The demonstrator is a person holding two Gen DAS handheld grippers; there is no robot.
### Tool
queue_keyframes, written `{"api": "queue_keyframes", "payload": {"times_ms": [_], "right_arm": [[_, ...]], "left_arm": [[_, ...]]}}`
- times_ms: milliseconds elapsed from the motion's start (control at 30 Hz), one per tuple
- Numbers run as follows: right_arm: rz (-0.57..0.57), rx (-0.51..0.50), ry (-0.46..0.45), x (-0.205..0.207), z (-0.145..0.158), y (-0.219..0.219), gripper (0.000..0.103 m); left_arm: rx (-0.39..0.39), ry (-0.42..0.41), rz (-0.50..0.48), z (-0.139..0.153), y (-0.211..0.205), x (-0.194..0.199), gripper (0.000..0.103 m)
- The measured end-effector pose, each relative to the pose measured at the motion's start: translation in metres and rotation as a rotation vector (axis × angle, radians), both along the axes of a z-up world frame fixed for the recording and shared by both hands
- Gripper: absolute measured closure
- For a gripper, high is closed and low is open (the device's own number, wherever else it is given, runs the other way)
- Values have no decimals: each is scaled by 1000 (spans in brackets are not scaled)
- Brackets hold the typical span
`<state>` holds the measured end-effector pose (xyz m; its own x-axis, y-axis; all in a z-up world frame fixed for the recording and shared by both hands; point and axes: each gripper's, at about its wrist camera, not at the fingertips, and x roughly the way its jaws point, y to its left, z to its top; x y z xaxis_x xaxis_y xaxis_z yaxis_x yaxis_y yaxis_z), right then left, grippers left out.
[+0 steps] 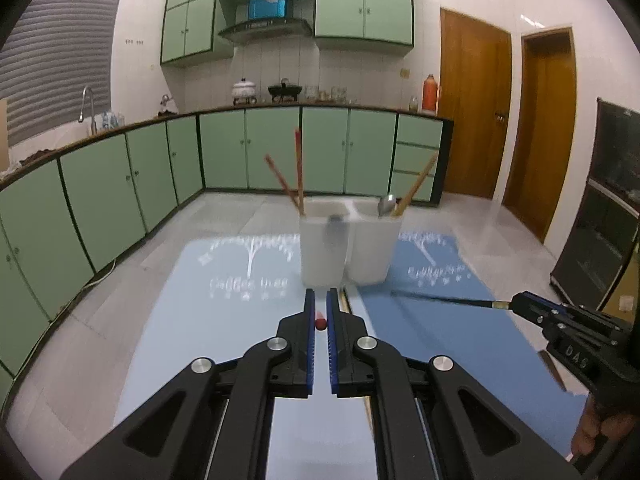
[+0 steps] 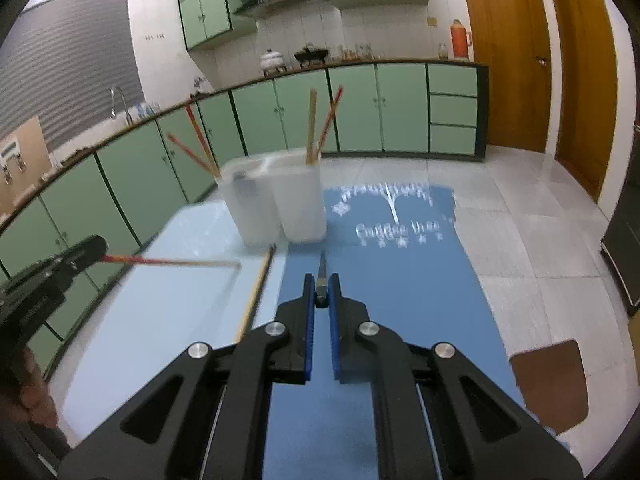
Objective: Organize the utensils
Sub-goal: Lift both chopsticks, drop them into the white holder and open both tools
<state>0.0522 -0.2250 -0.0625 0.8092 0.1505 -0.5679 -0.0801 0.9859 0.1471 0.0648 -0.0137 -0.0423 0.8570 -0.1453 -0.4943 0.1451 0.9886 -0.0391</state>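
A white two-compartment utensil holder (image 1: 344, 248) stands on the table and also shows in the right wrist view (image 2: 280, 204). It holds several chopsticks (image 1: 298, 172) and a spoon (image 1: 386, 204). My left gripper (image 1: 320, 316) is shut on a red chopstick (image 1: 320, 323), which shows as a long red and tan stick in the right wrist view (image 2: 168, 261). My right gripper (image 2: 321, 292) is shut on a dark chopstick (image 2: 321, 276), also seen in the left wrist view (image 1: 440, 298). Another tan chopstick (image 2: 256, 292) lies on the table.
A light blue mat (image 1: 224, 280) and a dark blue mat (image 2: 392, 280) cover the table. A brown chair seat (image 2: 552, 384) sits at the right. Green cabinets (image 1: 120, 184) and wooden doors (image 1: 472, 108) surround the room.
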Motion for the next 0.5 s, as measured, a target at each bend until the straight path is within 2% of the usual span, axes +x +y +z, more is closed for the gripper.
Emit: {"api": "queue_keyframes", "payload": {"times_ms": [233,500], "right_arm": [[62,33,-56,20,42,-4,97],[140,80,-21,52,71,-6,97]], "left_arm": [[-18,-47,-21,26,-1,19,98],[-42,-56,-53,44,-2,37,98]]}}
